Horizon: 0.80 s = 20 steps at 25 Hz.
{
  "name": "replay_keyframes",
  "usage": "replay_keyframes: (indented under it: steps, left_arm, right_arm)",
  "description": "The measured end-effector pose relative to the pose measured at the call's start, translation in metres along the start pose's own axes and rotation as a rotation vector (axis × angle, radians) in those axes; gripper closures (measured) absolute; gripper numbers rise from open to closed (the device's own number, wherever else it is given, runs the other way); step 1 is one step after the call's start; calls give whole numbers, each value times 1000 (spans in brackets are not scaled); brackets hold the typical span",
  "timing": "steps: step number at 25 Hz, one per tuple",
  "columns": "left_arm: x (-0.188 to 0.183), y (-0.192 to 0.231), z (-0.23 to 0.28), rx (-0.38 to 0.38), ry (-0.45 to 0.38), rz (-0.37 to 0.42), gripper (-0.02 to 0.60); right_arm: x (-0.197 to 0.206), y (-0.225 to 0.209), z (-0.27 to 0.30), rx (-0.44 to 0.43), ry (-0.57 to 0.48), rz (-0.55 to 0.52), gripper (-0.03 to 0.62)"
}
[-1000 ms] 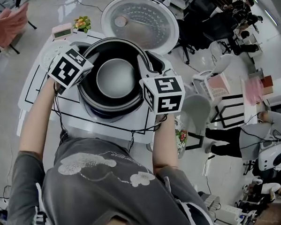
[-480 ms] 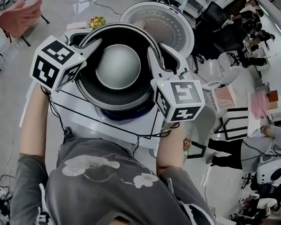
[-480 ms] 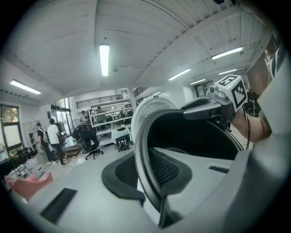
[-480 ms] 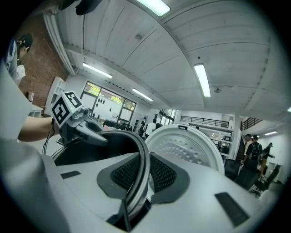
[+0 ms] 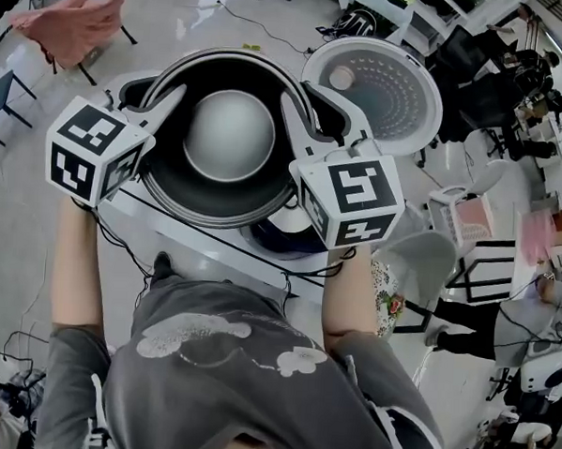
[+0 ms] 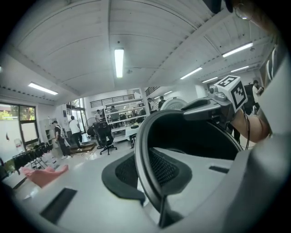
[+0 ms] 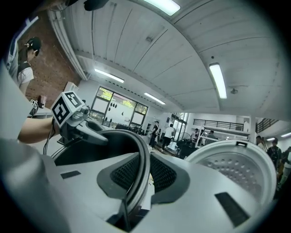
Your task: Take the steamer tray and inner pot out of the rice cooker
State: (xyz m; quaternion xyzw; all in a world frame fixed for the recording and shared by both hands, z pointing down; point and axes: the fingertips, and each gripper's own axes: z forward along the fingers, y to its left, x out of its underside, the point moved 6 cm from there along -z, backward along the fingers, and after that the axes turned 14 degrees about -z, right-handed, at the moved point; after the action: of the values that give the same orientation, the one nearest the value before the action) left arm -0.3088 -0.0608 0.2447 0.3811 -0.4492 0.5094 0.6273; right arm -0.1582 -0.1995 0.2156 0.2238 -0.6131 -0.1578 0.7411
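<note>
Dark metal with a pale grey round floor, the inner pot [image 5: 217, 195] hangs in the air between the two grippers, and its wide mouth faces up towards the head camera. It sits above the rice cooker [image 5: 282, 236], whose body peeks out from under the pot's near right edge. The cooker's lid [image 5: 373, 88] stands open just beyond the pot on the right, with its dimpled inner face showing.

The left gripper [image 5: 158, 100] has the pot's rim on the person's left. In the left gripper view that rim runs straight through the narrow gap between the jaws, with the black mesh pads [image 6: 125, 175] pressed against it from either side. These jaws have just been closing a little tighter on the rim.

The right gripper [image 5: 306, 112] grips the opposite side of the rim in the same way. Its jaws are nearly together, and the right gripper view shows the thin rim clamped between its textured pads [image 7: 119, 176], one inside the pot wall and one outside.

The two grippers face each other across the pot's opening, and each one appears in the other's view.
</note>
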Motion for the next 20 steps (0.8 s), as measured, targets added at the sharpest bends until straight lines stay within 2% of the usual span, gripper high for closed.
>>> replay_keyframes:
  steps: [8, 13, 20]
  left_arm:
    - [61, 78, -37, -69, 103, -104, 523]
    - [105, 118, -44, -84, 175, -157, 523]
    - [165, 148, -51, -100, 272, -238, 523]
  right_arm:
    - [-4, 72, 81, -140, 67, 40, 499]
    - [16, 117, 126, -237, 165, 85, 499]
    - [49, 170, 164, -329, 260, 165, 499]
